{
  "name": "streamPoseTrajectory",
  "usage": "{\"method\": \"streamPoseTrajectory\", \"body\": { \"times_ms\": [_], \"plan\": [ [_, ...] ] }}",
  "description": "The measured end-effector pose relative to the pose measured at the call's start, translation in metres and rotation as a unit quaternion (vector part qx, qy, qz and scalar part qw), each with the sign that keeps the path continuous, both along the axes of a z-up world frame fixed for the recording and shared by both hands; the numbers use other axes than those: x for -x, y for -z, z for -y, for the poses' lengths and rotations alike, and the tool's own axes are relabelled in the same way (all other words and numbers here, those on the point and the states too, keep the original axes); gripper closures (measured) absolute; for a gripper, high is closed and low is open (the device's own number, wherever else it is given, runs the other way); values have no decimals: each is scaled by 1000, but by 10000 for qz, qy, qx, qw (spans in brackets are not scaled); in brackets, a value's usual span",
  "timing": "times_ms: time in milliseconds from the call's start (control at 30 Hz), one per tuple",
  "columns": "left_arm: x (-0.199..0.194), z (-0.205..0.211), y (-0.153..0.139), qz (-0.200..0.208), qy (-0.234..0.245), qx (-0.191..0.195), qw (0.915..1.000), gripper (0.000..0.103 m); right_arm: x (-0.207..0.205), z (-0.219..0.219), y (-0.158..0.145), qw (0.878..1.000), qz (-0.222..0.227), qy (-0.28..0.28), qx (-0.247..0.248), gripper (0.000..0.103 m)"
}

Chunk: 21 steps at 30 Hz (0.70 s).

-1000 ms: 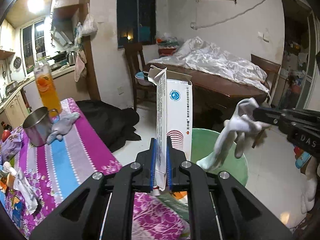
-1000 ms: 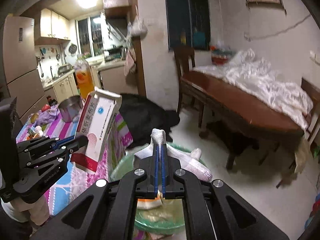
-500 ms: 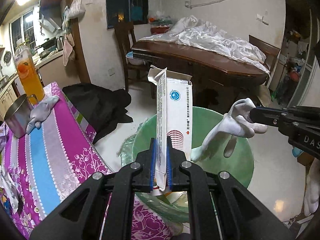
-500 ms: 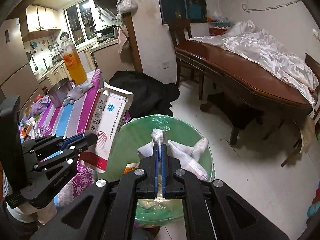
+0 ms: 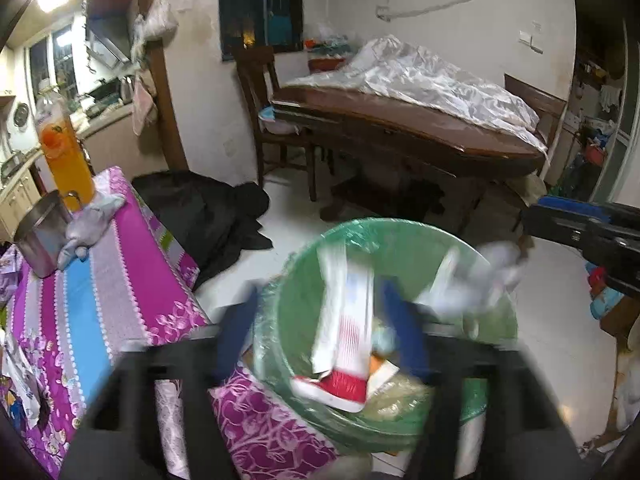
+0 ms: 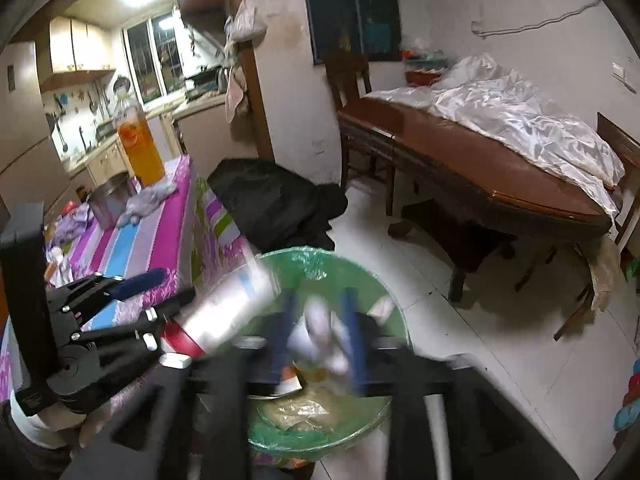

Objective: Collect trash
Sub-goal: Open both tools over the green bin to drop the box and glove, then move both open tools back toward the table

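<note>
White floor tiles (image 6: 460, 280) lie open beyond the green plastic-lined round bin (image 5: 472, 248) under both claws. Left gripper (image 5: 320, 320) has just been opening, its pads clear of the white and red cardboard carton (image 5: 344, 320) tipping into the bin; right gripper (image 6: 320, 340) likewise parts around the limp white glove (image 6: 320, 332). Both look light; pinch the stiff carton's flat sides, bunch the soft glove. Striped magenta tablecloth (image 5: 120, 280) edges close on the left

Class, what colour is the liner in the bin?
Green, translucent liner; it shows best in the left wrist view.
</note>
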<state>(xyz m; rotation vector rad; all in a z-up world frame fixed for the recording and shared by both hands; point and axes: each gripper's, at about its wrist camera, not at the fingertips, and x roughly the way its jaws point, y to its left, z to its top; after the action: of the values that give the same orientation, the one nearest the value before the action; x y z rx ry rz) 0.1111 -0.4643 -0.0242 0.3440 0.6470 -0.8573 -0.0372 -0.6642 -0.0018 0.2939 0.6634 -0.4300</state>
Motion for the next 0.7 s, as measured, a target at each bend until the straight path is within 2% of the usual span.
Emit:
{"method": "streamPoseTrajectory", "body": {
  "times_ms": [467,600,700],
  "plan": [
    [1,-16,-5,52,-76,-13,10000,35,4,-20,-6,9997,160,-171,98,64],
    [0,-45,-3,261,-184,-134,9994,35,1,-50,-14,9974,405,-551,212,47],
    [-11,-80,-1,366,-456,-193,9981,35,-15,-85,-9,9934,441,-1045,181,44]
  ]
}}
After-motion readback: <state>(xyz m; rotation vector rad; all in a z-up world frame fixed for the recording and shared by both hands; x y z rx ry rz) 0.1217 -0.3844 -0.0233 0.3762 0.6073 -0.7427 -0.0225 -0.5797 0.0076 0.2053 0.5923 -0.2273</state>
